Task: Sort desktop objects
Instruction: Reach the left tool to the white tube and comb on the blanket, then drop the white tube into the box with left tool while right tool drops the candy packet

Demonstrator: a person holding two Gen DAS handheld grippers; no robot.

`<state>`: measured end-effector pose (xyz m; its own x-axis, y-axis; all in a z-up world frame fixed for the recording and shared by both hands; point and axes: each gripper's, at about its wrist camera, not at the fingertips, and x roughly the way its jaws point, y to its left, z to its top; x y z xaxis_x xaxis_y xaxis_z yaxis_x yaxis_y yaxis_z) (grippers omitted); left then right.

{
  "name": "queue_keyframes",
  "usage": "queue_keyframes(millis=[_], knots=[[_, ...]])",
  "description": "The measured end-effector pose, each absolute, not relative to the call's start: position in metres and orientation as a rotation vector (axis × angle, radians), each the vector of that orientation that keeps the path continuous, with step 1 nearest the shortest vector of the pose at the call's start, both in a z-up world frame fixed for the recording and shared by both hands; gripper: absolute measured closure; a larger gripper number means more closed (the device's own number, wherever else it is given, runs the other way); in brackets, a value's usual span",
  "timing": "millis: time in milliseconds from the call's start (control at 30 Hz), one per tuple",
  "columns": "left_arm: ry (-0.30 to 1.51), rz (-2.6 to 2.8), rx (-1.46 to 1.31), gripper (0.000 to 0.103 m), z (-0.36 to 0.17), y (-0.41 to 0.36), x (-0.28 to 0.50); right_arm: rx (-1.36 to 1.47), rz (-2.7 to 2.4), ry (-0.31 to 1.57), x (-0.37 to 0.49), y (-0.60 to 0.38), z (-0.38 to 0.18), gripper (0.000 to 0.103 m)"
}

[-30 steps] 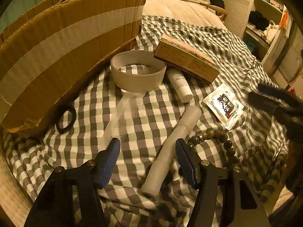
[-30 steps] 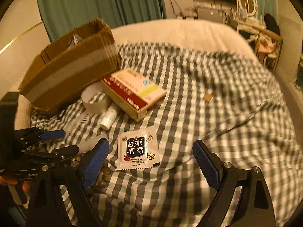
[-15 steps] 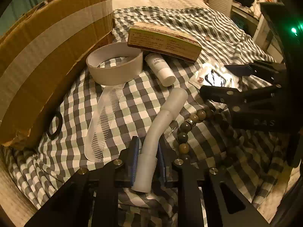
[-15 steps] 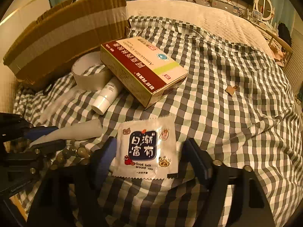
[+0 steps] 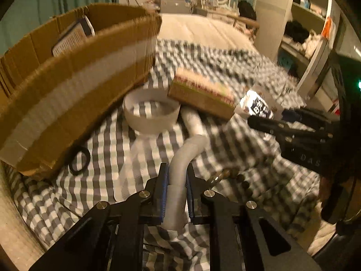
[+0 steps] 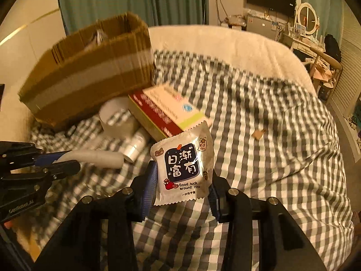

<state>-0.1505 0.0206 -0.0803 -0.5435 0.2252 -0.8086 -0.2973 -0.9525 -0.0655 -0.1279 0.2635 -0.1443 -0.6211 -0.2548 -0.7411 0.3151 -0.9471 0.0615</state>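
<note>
Writing on packet: "Good luck around you" under big white signs on a dark blue square; little bear and star pictures around it.
Packet (image 6: 183,167): flat, shiny, white, with zigzag ends; standing almost straight up, long side up and down, top tipped a bit to the right.
Right gripper (image 6: 181,180): blue jaws closed in on the two side edges of the packet, held up above the checked cloth (image 6: 259,158).
Writing on left gripper, seen from the right wrist: small white letters, too blurry to read.
Writing on right gripper, seen from the left wrist: looks like "DAS", dim.
Foam tube (image 5: 180,169): white, soft-looking, bent like a hook; long way pointing off from the camera, then curving right toward the small bottle.
Left gripper (image 5: 177,192): jaws squeezed tight on the near end of the foam tube; cannot tell if the far end touches the cloth.
Small bottle (image 5: 194,122): white, lying down, just behind the tube's far end, partly under the flat box.
Flat box (image 6: 169,113): red and cream with a green end; print too blurry to read; lying beside the cardboard box.
Cardboard box (image 5: 74,85): brown, open top, pale tape stripe along its side, at the left on the bed.
Tape ring (image 5: 151,115): white, lying flat between cardboard box and flat box.
Beads (image 5: 234,176): dark round string, just right of the left gripper.
Black ring (image 5: 79,161): on the cloth, touching the cardboard box's bottom edge.
</note>
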Motion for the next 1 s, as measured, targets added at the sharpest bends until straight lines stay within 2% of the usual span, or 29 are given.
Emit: queue_keyframes(millis=[333, 667, 800, 1000], knots=[[-0.085, 2.629, -1.108, 0.091, -0.009, 0.004, -0.151, 1.024, -2.594, 0.093, -0.108, 0.258, -0.091, 0.062], [-0.166, 2.846, -0.912, 0.09, 0.075, -0.061, -0.186, 0.804, -2.495, 0.027, -0.143, 0.186, 0.011, 0.063], [-0.196, 2.957, -0.892, 0.09, 0.069, -0.091, -0.21, 0.8, -2.443, 0.042, -0.179, 0.144, 0.022, 0.063], [-0.238, 2.971, -1.035, 0.09, 0.03, -0.124, -0.24, 0.931, -2.418, 0.09, -0.235, 0.091, -0.006, 0.061]])
